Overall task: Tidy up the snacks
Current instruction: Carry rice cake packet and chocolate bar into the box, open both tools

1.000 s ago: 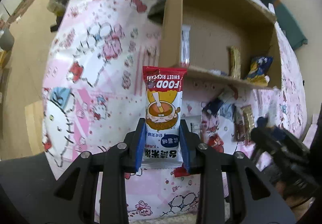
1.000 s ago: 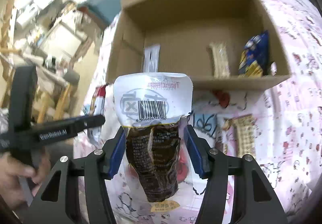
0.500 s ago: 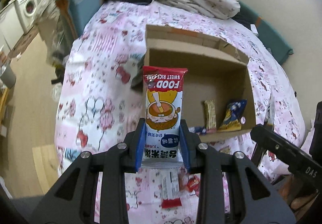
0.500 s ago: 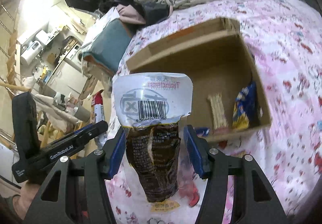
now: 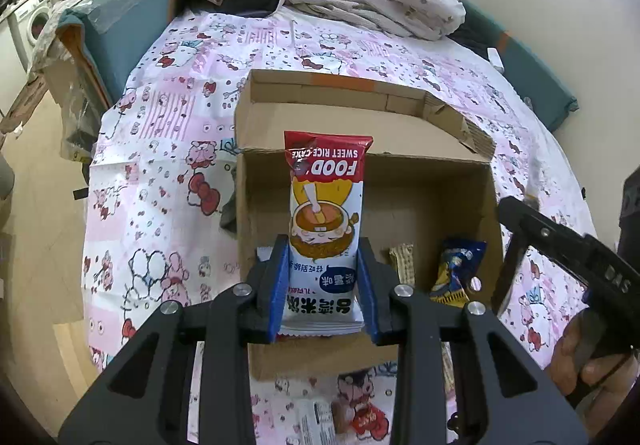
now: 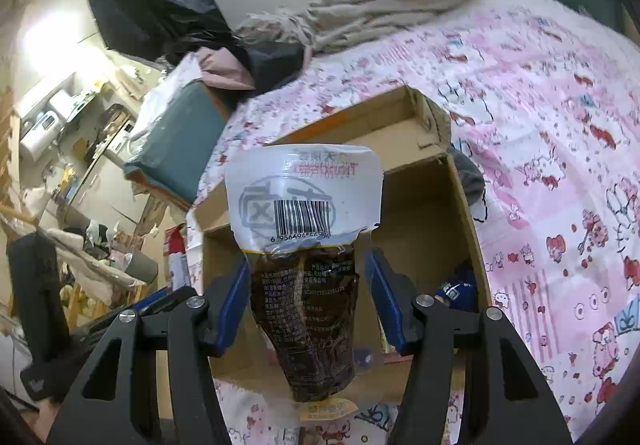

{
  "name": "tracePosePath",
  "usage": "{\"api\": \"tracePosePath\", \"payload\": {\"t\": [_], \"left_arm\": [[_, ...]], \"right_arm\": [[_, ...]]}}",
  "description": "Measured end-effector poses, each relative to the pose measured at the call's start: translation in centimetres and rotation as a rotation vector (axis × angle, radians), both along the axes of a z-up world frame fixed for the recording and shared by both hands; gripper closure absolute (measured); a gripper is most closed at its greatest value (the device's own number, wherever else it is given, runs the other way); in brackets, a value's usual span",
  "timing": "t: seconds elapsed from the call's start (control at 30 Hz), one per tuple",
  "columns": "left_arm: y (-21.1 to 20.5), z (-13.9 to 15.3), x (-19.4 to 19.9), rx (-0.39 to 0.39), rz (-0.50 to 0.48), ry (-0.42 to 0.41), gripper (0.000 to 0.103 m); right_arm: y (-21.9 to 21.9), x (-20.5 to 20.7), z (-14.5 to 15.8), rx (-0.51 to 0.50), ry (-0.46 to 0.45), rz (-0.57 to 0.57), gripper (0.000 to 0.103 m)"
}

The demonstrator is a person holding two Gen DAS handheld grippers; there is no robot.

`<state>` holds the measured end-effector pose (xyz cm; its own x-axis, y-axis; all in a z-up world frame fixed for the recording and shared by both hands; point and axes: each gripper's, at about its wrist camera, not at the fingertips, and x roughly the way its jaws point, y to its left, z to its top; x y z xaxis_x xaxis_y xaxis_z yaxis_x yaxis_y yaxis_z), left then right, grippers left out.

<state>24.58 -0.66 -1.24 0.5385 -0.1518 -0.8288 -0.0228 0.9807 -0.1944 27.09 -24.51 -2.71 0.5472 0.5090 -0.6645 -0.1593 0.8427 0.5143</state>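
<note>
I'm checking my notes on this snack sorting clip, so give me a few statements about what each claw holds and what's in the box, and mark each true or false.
1. The left claw grips a rice cake packet. True.
2. The right claw is empty. False: it holds a clear pouch of dark snack with a barcode.
3. The cardboard box has no snacks in it. False: a blue packet and a tan bar lie inside.
4. The box sits on a pink cartoon-print sheet. True.
5. Some snacks lie on the sheet outside the box. True.
</note>
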Motion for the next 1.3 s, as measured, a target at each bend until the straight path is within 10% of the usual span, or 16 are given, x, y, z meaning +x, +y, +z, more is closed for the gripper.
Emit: {"api": "tracePosePath", "payload": {"t": [1.3], "left_arm": [[-1.3, -5.7, 1.9, 0.09, -0.056, 0.01, 0.072]], "right_arm": [[0.6, 2.8, -7.6, -0.119, 0.18, -0.011, 0.033]]}}
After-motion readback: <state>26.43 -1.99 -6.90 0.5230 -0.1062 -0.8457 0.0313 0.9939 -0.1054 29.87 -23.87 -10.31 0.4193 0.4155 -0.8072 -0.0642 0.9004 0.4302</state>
